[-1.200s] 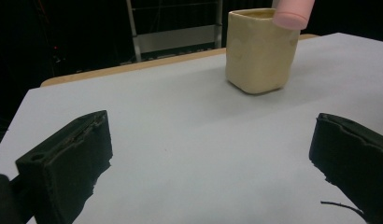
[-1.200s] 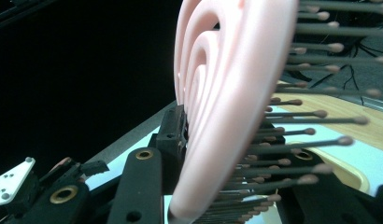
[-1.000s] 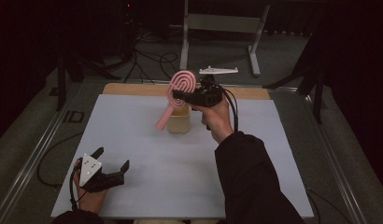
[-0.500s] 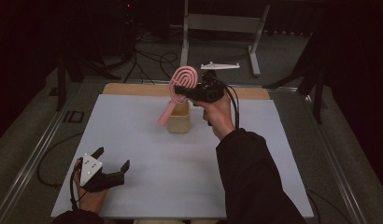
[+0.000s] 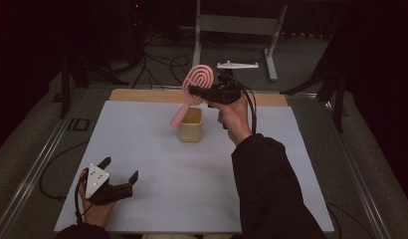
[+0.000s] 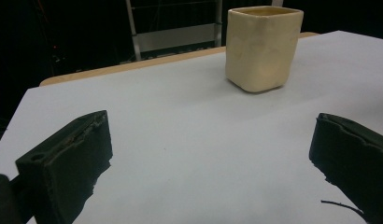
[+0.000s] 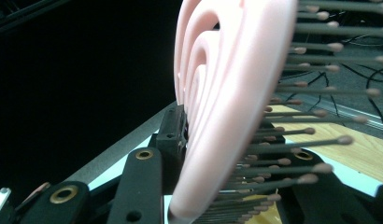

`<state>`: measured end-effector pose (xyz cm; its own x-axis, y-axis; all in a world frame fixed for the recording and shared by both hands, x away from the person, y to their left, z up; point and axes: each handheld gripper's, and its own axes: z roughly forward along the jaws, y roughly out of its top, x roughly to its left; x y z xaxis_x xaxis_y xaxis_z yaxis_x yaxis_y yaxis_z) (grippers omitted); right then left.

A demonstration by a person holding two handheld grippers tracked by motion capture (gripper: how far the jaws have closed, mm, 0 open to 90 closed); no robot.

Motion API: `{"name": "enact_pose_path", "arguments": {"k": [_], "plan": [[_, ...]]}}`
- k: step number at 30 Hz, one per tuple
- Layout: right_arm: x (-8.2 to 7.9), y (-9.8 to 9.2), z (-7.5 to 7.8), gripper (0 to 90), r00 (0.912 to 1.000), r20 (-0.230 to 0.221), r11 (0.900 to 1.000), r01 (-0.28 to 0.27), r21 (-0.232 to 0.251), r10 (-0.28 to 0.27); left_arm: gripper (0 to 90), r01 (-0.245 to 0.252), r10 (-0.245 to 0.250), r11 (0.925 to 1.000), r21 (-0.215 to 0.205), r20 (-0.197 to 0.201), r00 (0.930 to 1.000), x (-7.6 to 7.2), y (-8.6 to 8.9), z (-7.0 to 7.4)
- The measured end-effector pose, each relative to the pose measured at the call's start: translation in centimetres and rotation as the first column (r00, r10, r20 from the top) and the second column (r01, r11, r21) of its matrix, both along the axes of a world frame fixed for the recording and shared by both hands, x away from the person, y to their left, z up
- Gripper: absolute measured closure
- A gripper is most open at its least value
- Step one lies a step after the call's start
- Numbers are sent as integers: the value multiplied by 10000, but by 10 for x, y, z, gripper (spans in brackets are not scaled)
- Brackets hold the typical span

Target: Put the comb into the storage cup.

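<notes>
The right gripper [image 5: 199, 91] is up in the air at the top middle of the high view. Its jaws are squeezed onto the head of a pink hairbrush [image 5: 198, 83]. The brush handle slants down and to the left, and its tip hangs just by the rim of a small cream cup [image 5: 190, 130]. In the right gripper view the pink hairbrush [image 7: 227, 107] stands between the black jaws, bristles sticking out to the right.

The cup sits on the white table [image 5: 157, 164] in the upper middle, near the wooden strip at the far edge. There is lots of bare table around it on every side.

The left gripper [image 5: 123, 180] rests low in the lower left corner, close to the near edge. Its jaws are wide apart with nothing in them. In the left gripper view the cup [image 6: 263, 46] stands far off at the upper right
</notes>
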<state>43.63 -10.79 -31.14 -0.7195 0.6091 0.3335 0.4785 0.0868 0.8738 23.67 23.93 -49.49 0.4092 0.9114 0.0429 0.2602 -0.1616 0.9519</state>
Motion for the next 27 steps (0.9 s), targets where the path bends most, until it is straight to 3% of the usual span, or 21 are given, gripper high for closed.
{"name": "enact_pose_path", "arguments": {"k": [27], "plan": [[15,-7,1,637,9978,-159,9975,652,257,-648,1,20,-20,10000,45,-4,10000,0,-1,0]]}}
